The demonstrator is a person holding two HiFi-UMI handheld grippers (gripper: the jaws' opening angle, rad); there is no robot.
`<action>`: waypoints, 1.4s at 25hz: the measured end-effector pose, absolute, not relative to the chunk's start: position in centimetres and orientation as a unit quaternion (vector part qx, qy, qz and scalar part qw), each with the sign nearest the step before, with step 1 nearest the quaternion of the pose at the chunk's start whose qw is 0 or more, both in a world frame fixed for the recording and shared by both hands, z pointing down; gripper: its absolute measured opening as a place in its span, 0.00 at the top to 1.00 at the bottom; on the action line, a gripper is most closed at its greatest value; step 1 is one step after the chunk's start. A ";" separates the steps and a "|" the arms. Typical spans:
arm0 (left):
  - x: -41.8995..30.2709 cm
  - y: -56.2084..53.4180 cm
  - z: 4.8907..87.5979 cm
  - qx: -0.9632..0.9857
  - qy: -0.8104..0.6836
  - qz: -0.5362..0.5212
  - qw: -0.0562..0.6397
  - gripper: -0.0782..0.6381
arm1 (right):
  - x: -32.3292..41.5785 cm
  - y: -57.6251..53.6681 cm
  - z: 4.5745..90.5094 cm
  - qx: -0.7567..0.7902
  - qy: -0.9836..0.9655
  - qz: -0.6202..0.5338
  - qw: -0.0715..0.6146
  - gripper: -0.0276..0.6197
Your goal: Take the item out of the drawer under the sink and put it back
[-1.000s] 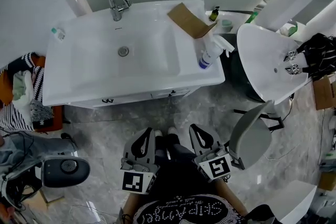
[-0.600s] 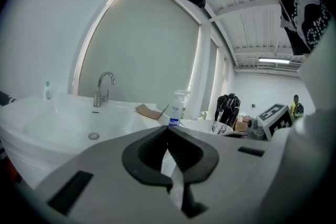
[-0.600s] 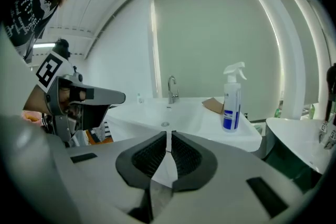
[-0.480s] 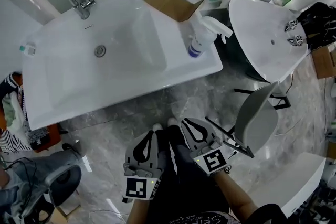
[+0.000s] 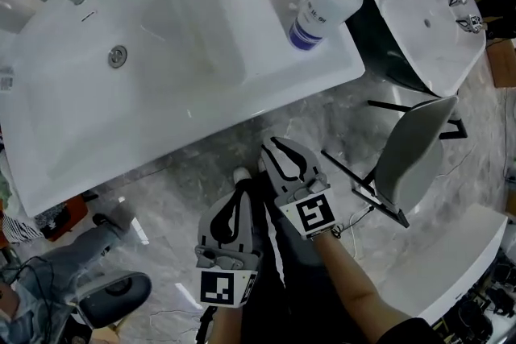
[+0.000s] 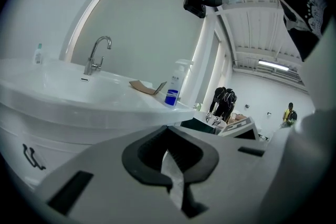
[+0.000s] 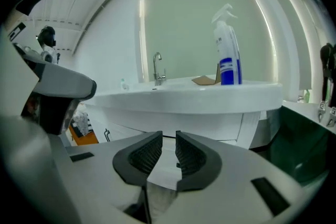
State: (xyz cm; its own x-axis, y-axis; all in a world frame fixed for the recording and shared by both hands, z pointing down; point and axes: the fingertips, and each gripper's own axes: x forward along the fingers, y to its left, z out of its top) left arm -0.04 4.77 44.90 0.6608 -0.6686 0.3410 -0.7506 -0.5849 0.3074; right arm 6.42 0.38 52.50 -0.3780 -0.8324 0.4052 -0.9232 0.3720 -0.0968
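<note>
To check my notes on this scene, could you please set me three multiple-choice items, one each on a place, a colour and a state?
1. Where does the spray bottle stand? A on the floor; B on the sink top; C on the grey chair.
2. What colour is the bottle's label? A red; B yellow; C blue.
3. How are the right gripper's jaws? A apart, nothing between; B shut on the bottle; C shut on the tap.
Answers: B, the head view shows it on the white top; C, a blue band shows low on it; A, the jaws have just been opening, with nothing in the gap.
</note>
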 end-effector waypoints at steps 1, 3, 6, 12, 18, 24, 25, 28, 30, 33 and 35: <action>0.0 4.7 45.7 0.884 -0.402 0.095 0.219 0.89 | 6.4 -0.1 53.7 0.539 -0.813 0.159 0.150 0.85; 0.0 4.4 47.2 0.882 -0.403 0.097 0.222 0.89 | 6.4 -0.9 56.1 0.543 -0.809 0.164 0.155 0.83; -0.2 4.3 49.3 0.881 -0.402 0.103 0.226 0.89 | 6.5 -2.2 59.3 0.549 -0.802 0.167 0.163 0.80; -0.9 6.1 52.9 0.866 -0.402 0.124 0.270 0.89 | 6.4 -4.5 66.2 0.560 -0.783 0.207 0.173 0.75; -1.6 6.4 54.3 0.856 -0.410 0.125 0.291 0.89 | 5.1 -6.8 71.5 0.566 -0.768 0.237 0.185 0.72; -1.9 6.3 54.3 0.851 -0.417 0.116 0.299 0.89 | 5.2 -7.9 73.0 0.584 -0.753 0.249 0.173 0.71; -1.9 6.3 54.2 0.851 -0.416 0.115 0.299 0.89 | 5.2 -8.0 73.1 0.585 -0.753 0.246 0.174 0.71; -2.1 6.5 54.0 0.850 -0.418 0.111 0.300 0.89 | 5.1 -8.5 73.7 0.585 -0.752 0.243 0.181 0.71; -2.3 6.5 53.9 0.849 -0.421 0.110 0.300 0.89 | 5.1 -8.8 73.7 0.585 -0.754 0.237 0.182 0.72; -2.6 6.4 53.9 0.846 -0.427 0.111 0.300 0.89 | 5.1 -8.8 73.7 0.584 -0.757 0.228 0.182 0.73; -2.6 6.3 53.9 0.845 -0.429 0.111 0.300 0.89 | 5.1 -8.8 73.8 0.583 -0.758 0.226 0.184 0.73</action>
